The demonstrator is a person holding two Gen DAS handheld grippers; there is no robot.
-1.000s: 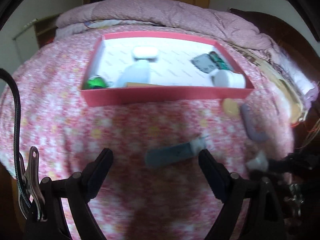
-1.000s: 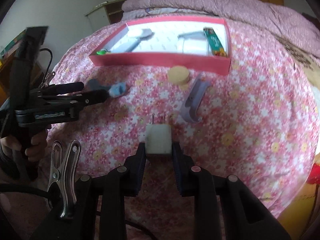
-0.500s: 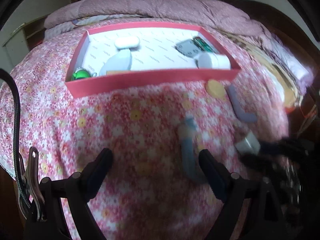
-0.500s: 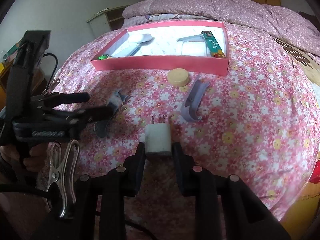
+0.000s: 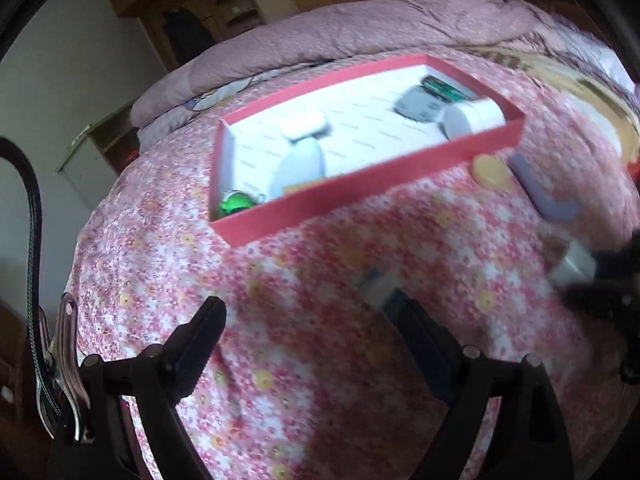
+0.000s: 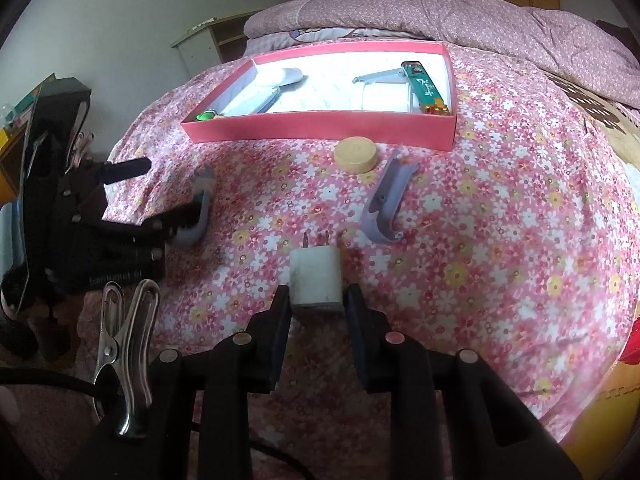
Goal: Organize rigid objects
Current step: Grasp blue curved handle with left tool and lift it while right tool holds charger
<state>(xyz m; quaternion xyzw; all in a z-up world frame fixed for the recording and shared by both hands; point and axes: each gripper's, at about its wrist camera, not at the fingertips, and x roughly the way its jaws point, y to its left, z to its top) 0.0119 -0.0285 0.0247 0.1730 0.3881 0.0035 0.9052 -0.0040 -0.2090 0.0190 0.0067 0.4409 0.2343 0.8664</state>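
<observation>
Floral bedspread (image 6: 480, 220); right gripper (image 6: 318, 304) angled downward

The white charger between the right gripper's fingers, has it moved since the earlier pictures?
No. The white charger sits at the same spot against the yellow lid.

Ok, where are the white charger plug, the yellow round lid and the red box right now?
white charger plug (image 6: 316, 280), right wrist view, middle of its white body.
yellow round lid (image 6: 356, 155), right wrist view, centre of its flat top.
red box (image 6: 320, 129), right wrist view, its near outer wall.
</observation>
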